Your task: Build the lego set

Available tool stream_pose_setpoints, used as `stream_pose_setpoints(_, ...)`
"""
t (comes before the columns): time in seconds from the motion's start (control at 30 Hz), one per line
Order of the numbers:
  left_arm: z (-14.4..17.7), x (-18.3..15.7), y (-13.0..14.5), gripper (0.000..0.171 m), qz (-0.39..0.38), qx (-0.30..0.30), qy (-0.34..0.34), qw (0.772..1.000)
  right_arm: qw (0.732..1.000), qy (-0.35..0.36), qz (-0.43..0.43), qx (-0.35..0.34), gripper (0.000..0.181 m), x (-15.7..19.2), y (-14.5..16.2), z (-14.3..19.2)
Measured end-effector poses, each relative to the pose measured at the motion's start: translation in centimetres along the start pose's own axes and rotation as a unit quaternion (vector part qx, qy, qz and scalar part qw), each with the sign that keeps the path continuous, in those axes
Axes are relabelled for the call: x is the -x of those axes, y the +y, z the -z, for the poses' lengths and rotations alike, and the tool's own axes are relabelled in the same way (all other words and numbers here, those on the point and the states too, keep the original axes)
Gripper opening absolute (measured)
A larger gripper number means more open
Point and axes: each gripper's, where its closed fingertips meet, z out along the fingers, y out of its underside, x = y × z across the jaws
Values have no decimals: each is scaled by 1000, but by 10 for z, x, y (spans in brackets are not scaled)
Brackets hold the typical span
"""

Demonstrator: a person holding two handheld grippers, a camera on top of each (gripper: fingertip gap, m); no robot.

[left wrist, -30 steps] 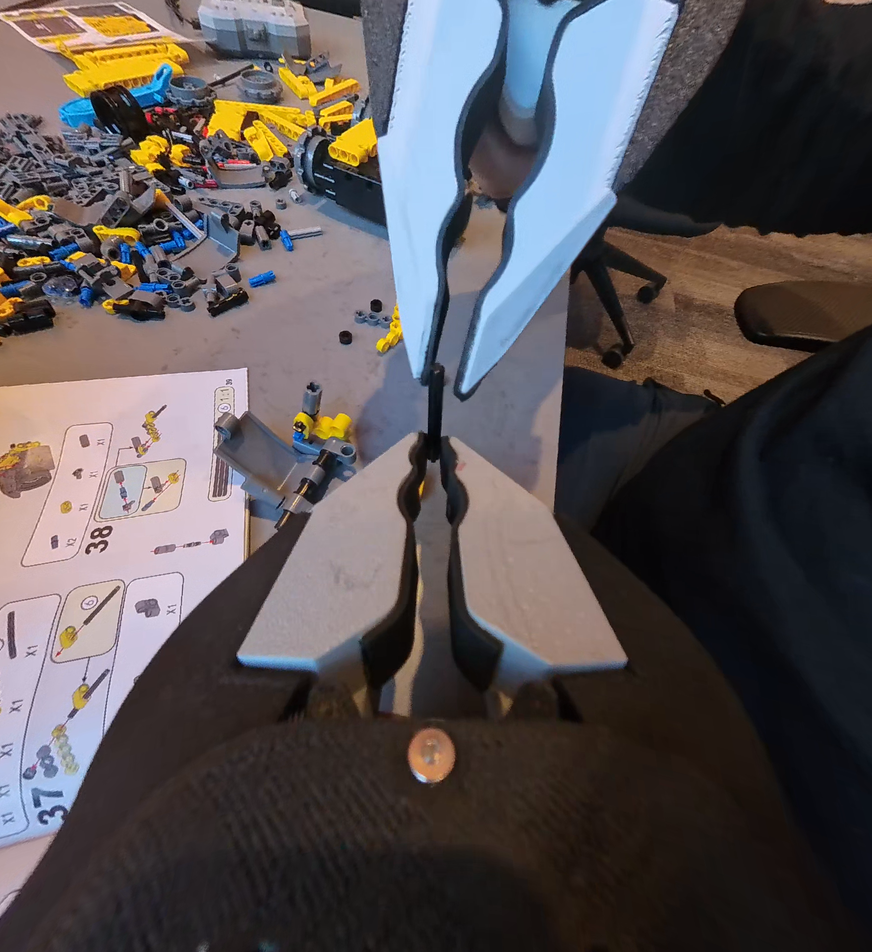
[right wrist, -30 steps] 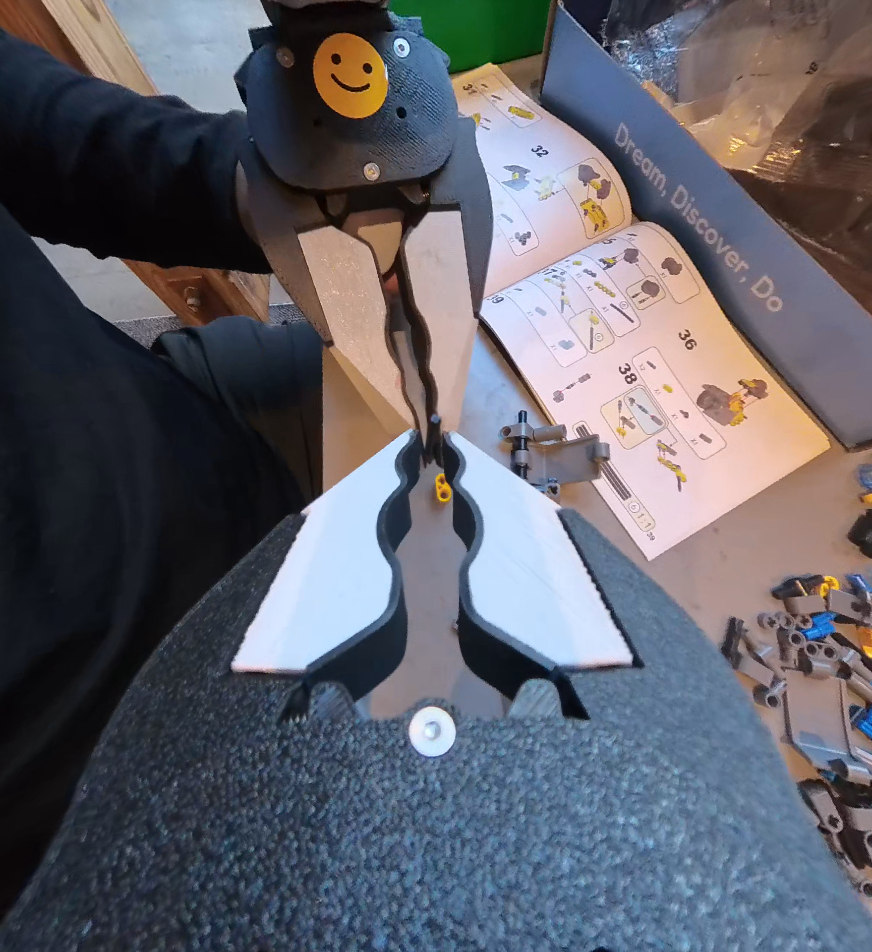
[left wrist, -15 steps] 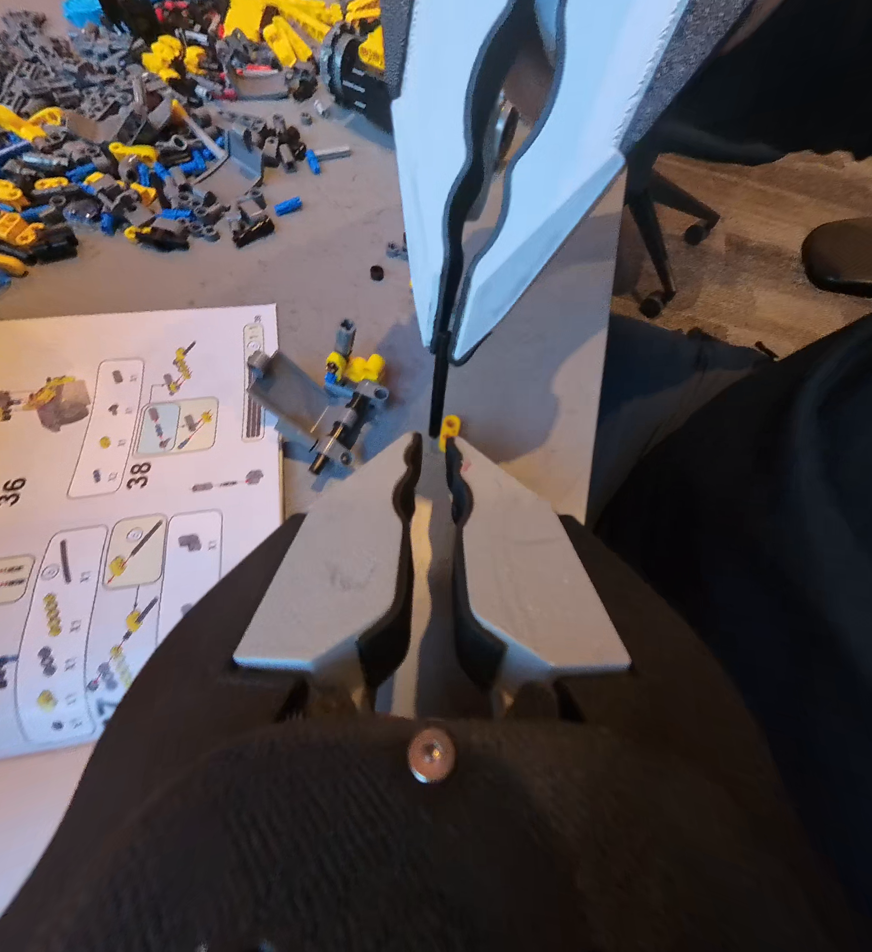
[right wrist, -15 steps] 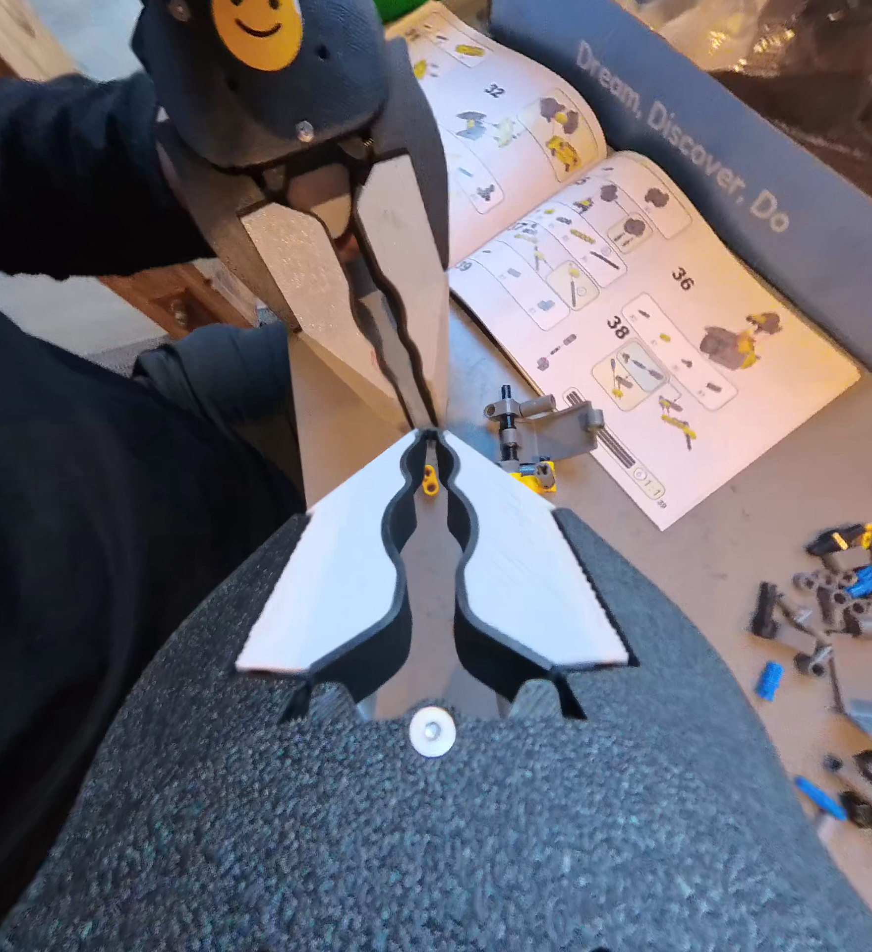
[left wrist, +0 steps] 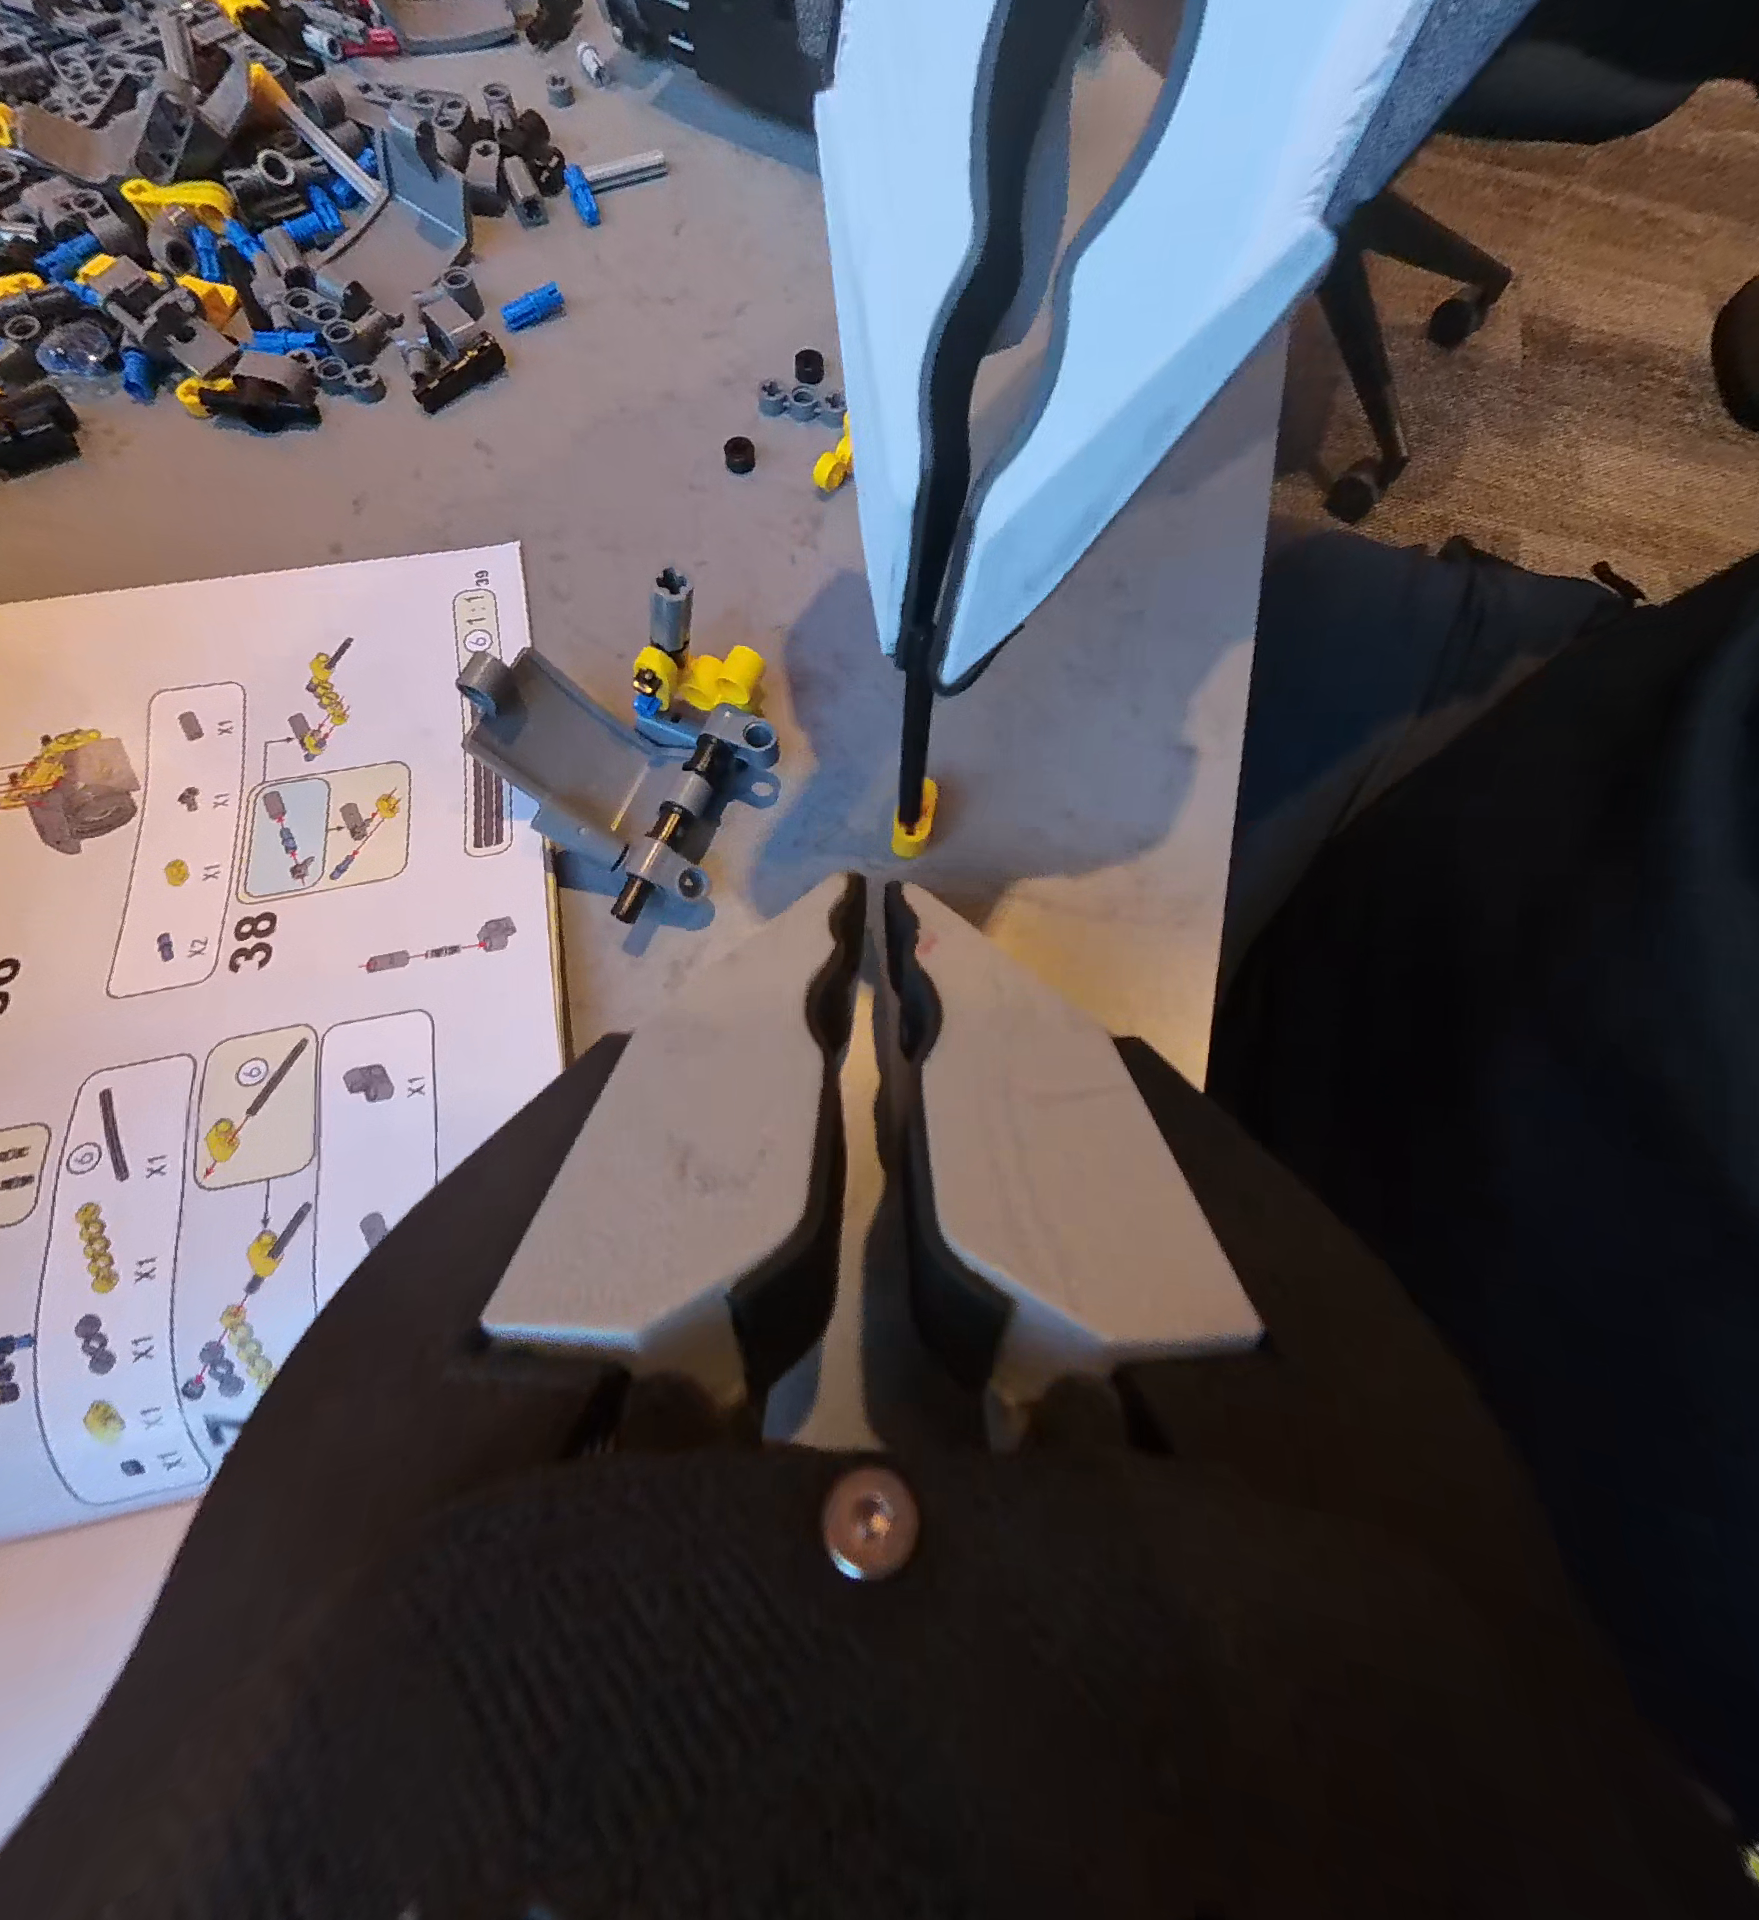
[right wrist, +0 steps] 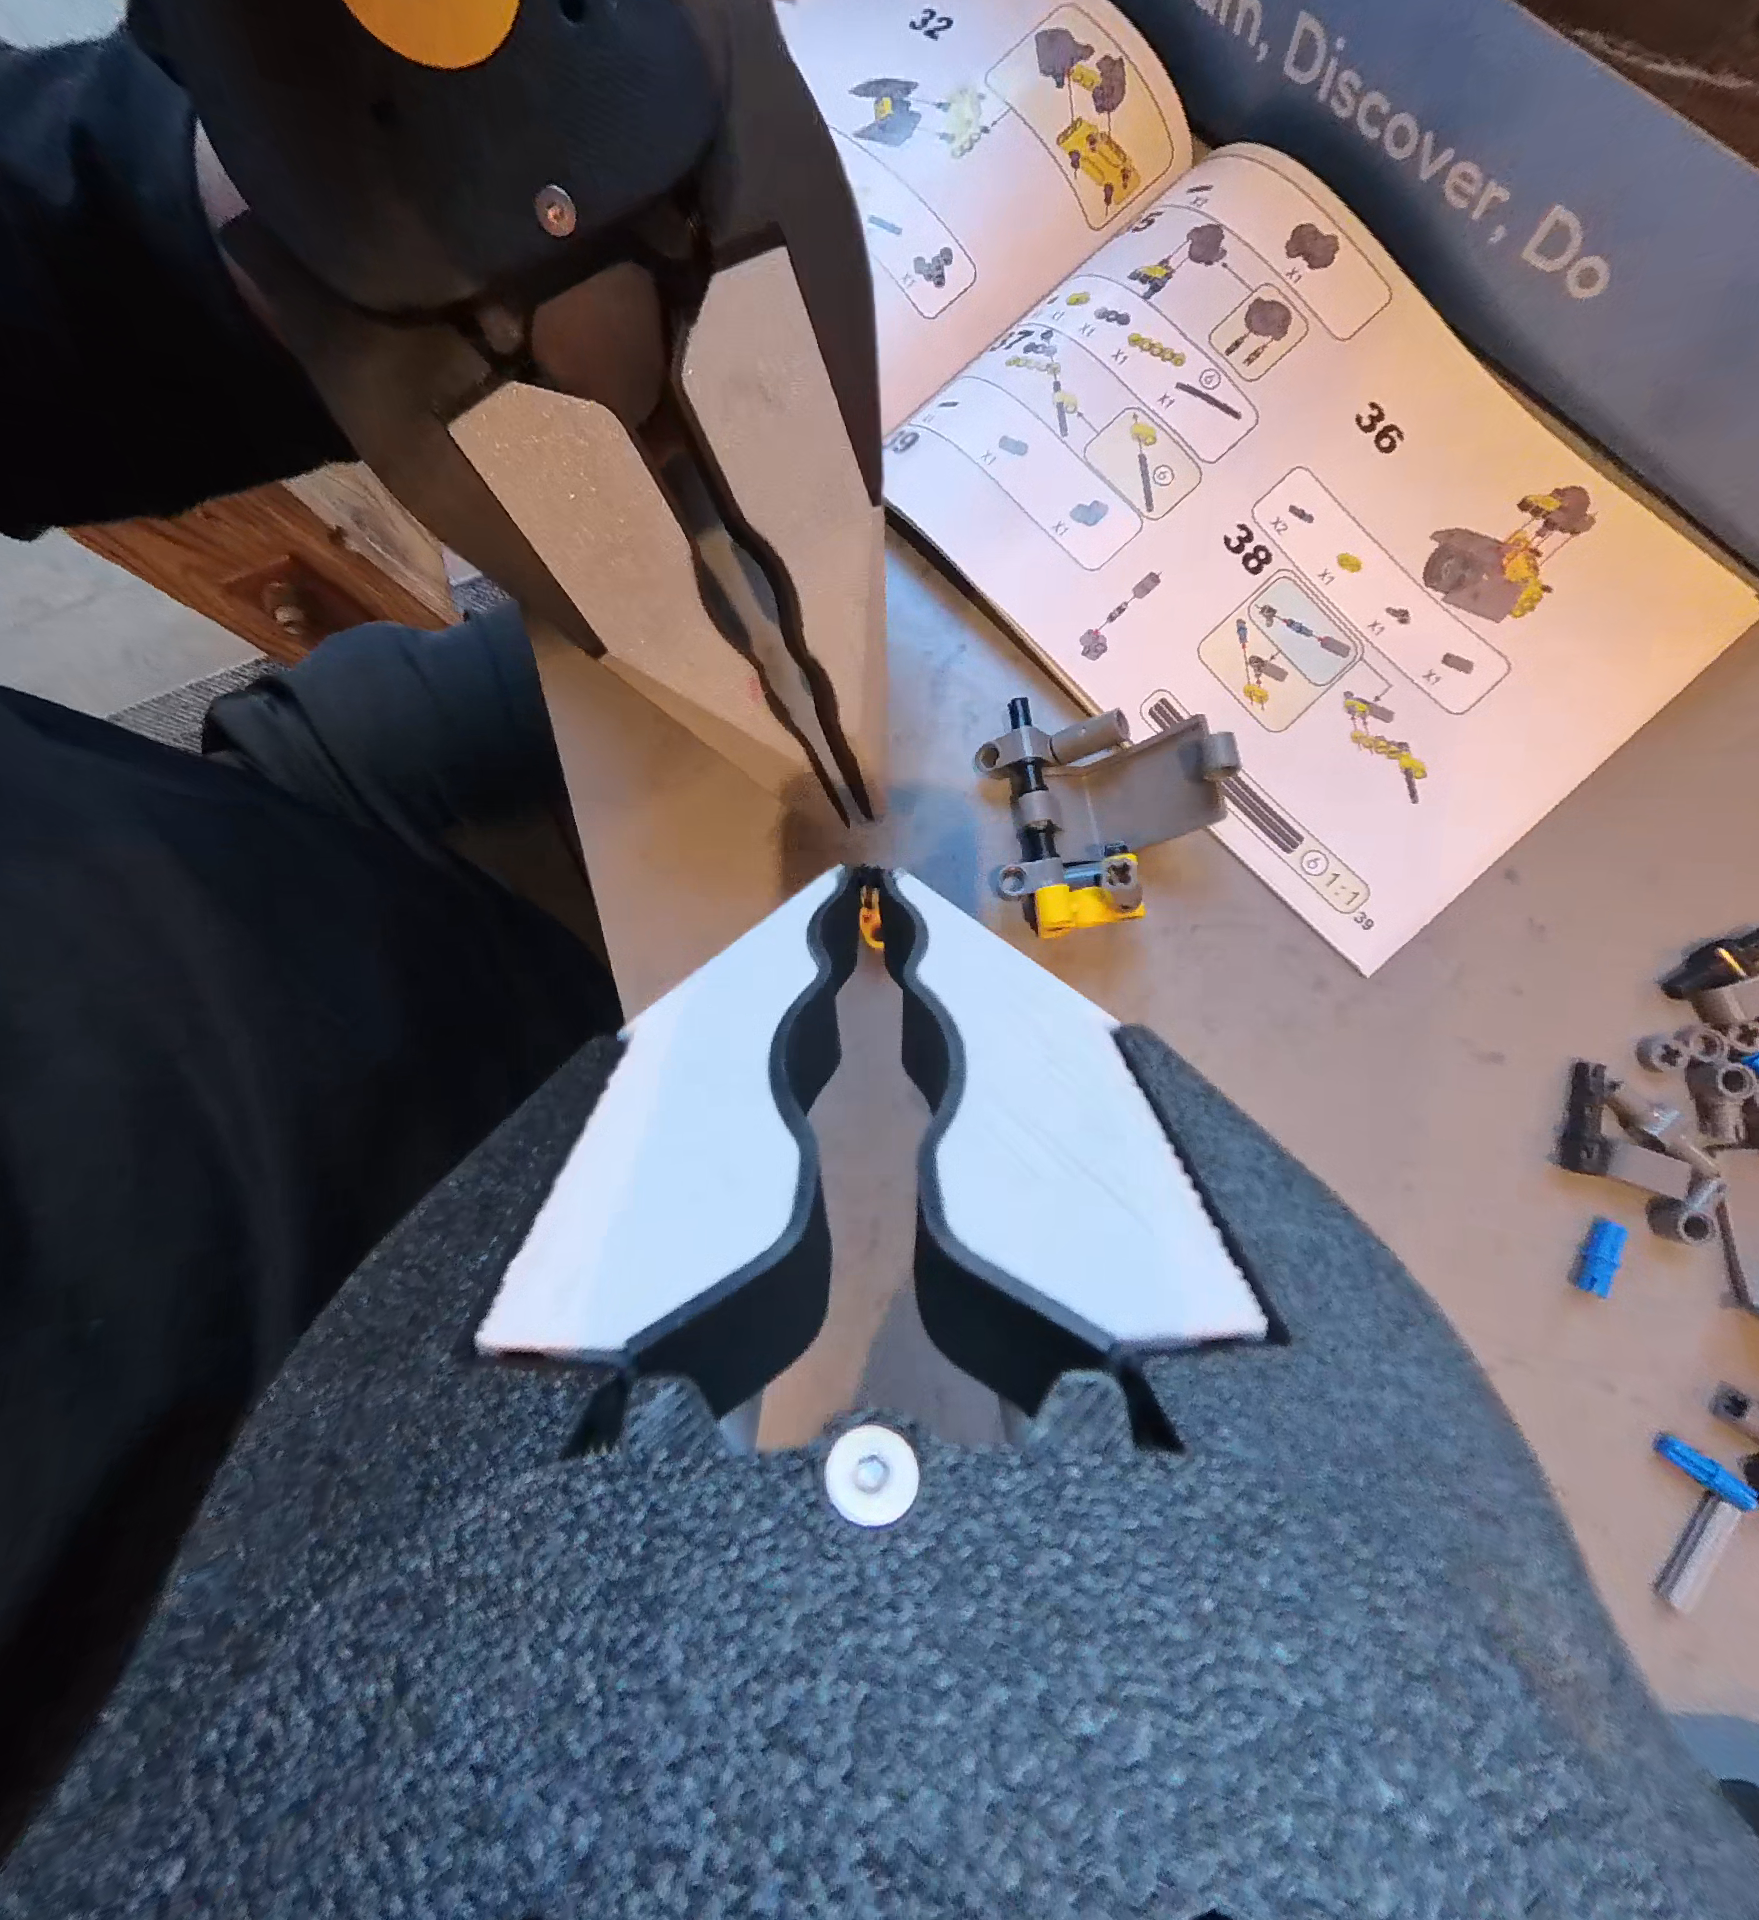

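Left wrist view: the right gripper (left wrist: 922, 665) descends from 12 o'clock, clamped on a black axle (left wrist: 914, 743) tipped with a yellow connector (left wrist: 912, 821). The left gripper (left wrist: 870, 883), jaws nearly closed and empty, points up just below. A grey assembly (left wrist: 626, 774) lies at 9 o'clock of the connector on the table (left wrist: 646, 468).

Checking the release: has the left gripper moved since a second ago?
Yes. The left gripper backed away from the grey assembly; the yellow connector, earlier between its tips, now sits clear ahead on the axle held by the right gripper.
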Motion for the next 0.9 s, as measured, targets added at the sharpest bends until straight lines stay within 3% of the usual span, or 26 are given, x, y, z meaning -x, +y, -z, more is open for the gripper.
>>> stream_pose_setpoints(0.9, -11, -10, -16, 6, -21, -12, 47, 999, 999, 28, 27, 29, 3, 4, 0, -3)
